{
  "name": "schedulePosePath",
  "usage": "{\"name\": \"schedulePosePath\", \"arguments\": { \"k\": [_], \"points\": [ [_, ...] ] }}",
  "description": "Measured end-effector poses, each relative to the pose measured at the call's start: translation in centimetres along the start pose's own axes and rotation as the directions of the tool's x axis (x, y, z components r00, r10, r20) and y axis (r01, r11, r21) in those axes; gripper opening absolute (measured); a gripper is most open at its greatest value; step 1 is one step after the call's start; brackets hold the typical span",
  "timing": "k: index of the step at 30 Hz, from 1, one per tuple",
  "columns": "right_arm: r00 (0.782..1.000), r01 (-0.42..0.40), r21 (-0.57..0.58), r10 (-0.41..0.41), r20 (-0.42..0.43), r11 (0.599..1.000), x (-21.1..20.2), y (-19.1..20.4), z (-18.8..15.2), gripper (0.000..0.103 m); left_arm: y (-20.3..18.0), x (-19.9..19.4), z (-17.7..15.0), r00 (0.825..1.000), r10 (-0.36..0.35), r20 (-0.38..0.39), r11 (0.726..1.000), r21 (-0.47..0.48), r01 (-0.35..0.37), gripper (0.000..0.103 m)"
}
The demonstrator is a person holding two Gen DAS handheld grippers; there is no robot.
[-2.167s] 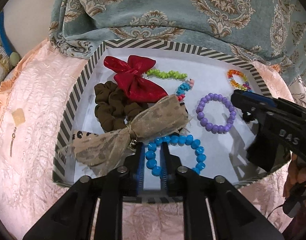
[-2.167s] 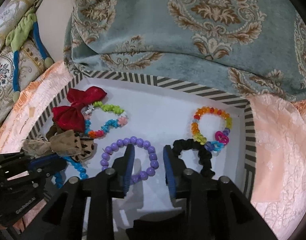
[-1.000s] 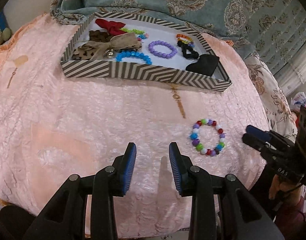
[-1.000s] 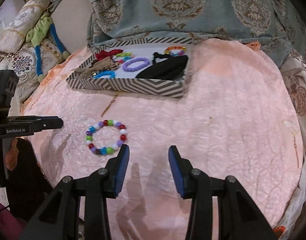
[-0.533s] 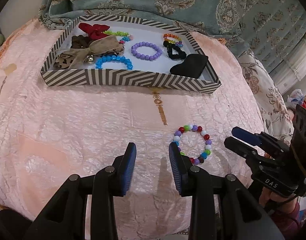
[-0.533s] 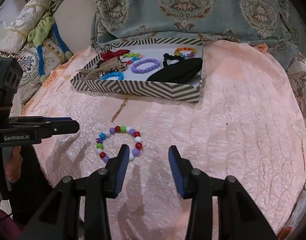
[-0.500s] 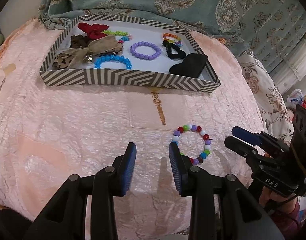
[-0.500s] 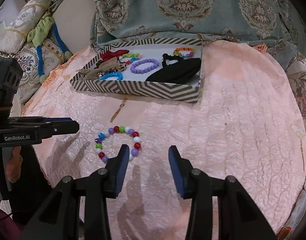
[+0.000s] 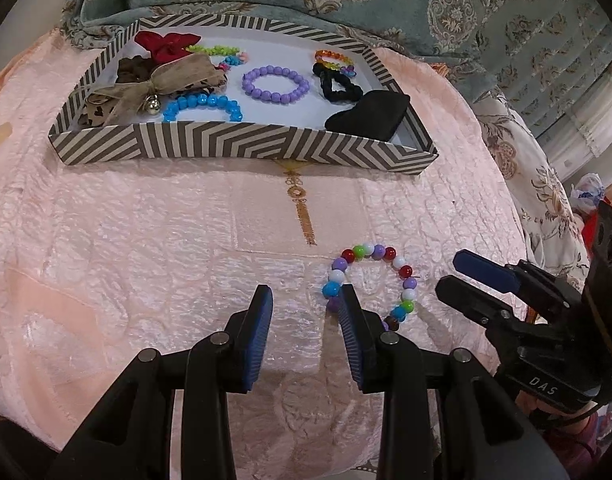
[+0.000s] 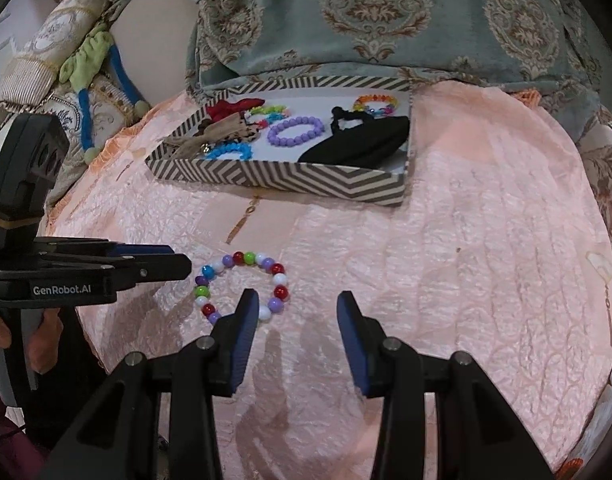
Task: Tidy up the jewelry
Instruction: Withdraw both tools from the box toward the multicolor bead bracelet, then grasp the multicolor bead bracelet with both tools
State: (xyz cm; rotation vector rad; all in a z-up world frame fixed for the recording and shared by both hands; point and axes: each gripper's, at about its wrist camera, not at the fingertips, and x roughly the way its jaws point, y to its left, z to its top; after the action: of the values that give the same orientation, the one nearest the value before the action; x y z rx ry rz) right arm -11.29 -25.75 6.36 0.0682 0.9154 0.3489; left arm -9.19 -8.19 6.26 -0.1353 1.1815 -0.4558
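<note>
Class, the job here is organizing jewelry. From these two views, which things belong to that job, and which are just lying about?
Belongs to the job:
- multicoloured bead bracelet on the pink cover
- striped tray
- purple bracelet and blue bracelet in it
- left hand-held gripper, right hand-held gripper, both open

Just lying about:
- patterned teal blanket
- green and blue cloth item

Both views are evenly and fairly brightly lit from above, with soft light and no harsh glare. The pink bedspread (image 9: 146, 240) carries a faint sheen on its crinkled weave. Soft, short shadows fall ahead of each claw onto the cloth, and a pale one lies inside the striped box (image 9: 242, 146). Focus is sharp at the centre. The fisheye bends straight edges, and the corners go black.
</note>
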Motion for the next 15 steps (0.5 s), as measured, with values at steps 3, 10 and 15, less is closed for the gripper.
{"name": "schedulePosePath", "arguments": {
  "k": [3,10,15],
  "points": [
    [1.000,-0.001,0.006,0.001,0.000,1.000,0.1,-0.1,0.1,0.042,-0.1,0.0,0.1,1.000,-0.018,0.003,1.000,0.001,0.018,0.018],
    [1.000,0.010,0.001,-0.010,-0.005,1.000,0.3,-0.3,0.0,0.042,-0.4,0.6,0.1,1.000,-0.024,-0.016,1.000,0.016,0.024,0.018],
    [1.000,0.007,0.003,-0.007,-0.010,1.000,0.3,-0.5,-0.1,0.042,-0.5,1.0,-0.1,0.999,-0.019,-0.029,0.999,0.028,0.020,0.018]
  ]
}}
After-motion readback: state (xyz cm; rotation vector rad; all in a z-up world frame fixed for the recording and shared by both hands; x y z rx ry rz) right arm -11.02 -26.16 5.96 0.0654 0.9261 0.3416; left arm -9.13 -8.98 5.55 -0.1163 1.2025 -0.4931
